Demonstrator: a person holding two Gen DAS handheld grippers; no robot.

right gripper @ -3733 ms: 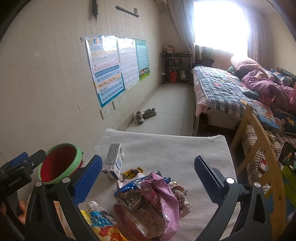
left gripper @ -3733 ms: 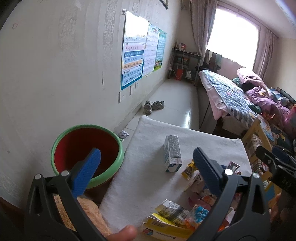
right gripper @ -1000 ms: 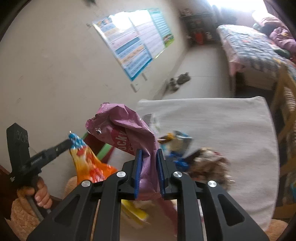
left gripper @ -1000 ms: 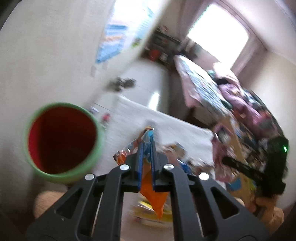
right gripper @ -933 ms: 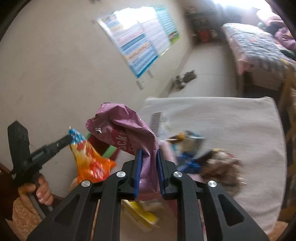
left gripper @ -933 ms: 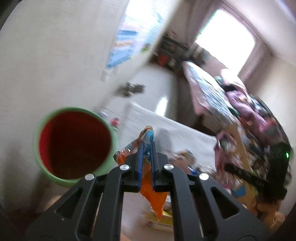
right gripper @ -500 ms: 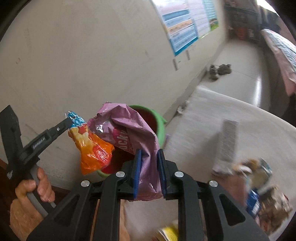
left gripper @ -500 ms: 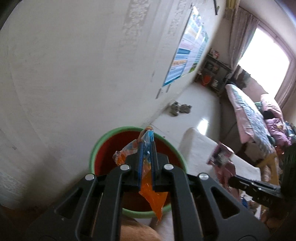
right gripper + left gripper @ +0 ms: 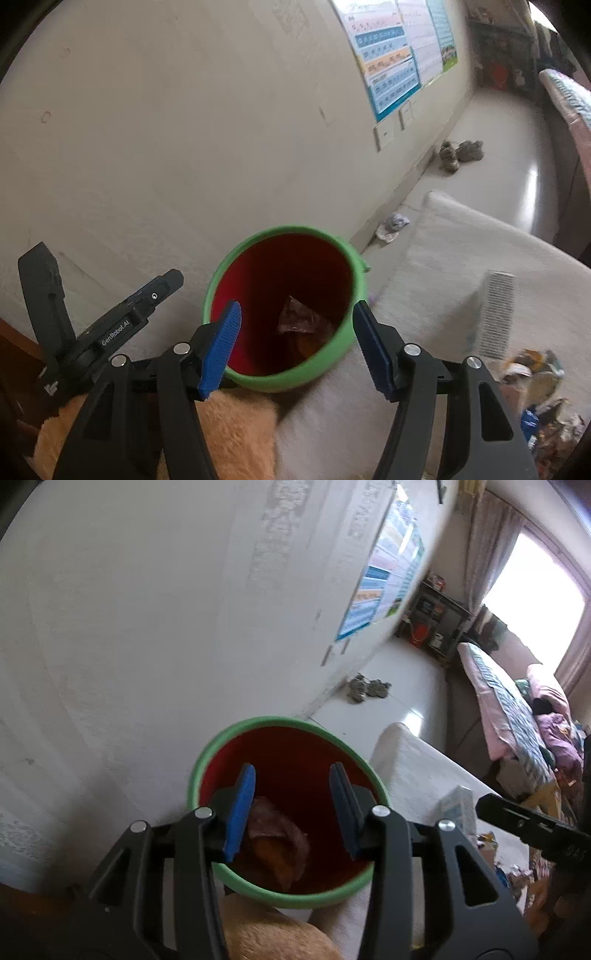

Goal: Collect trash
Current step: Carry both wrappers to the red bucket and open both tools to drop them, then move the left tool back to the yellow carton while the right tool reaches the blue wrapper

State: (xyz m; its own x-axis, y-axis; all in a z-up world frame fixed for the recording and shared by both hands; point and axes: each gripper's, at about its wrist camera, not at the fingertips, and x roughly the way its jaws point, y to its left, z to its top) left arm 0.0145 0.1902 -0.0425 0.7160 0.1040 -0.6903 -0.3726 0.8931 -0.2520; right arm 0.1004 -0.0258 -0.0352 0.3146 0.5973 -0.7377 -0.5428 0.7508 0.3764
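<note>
Both claws have just been opening and now hang released above the bin [image 9: 284,895], nothing between the jaws: left claw [image 9: 291,805], right claw [image 9: 295,347]. The dropped wrappers [image 9: 301,321] lie inside. Remaining trash [image 9: 532,373] on the worktop [image 9: 443,258] looks light and crinkly; pinch a loose edge.

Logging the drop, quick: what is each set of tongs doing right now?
Left tongs: open, holding nothing, just opened over the green-rimmed red bin.
Right tongs: open, holding nothing, just opened.
</note>
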